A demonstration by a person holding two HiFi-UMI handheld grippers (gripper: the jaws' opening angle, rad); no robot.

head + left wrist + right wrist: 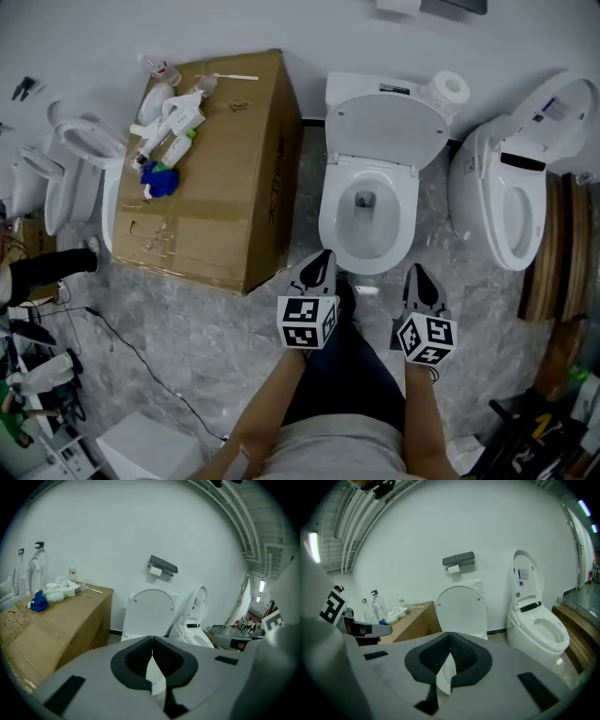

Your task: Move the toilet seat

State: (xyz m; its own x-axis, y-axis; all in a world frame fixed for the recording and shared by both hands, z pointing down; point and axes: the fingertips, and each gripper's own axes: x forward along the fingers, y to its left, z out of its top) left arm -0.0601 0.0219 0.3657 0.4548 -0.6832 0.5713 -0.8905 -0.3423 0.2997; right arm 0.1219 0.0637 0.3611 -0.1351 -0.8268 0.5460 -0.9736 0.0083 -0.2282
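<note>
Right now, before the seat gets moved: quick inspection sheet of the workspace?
Surface: grey marble floor.
Job's things: middle toilet, lid raised, bowl open.
Clutter: cardboard box beside it, bottles and blue cloth on top.
Tools: left tool and right tool both shut, nothing between the jaws, near the bowl's front.
Cables: black cable on the floor, left.
Surroundings: second toilet right, lid up; more toilets left; white wall.
</note>
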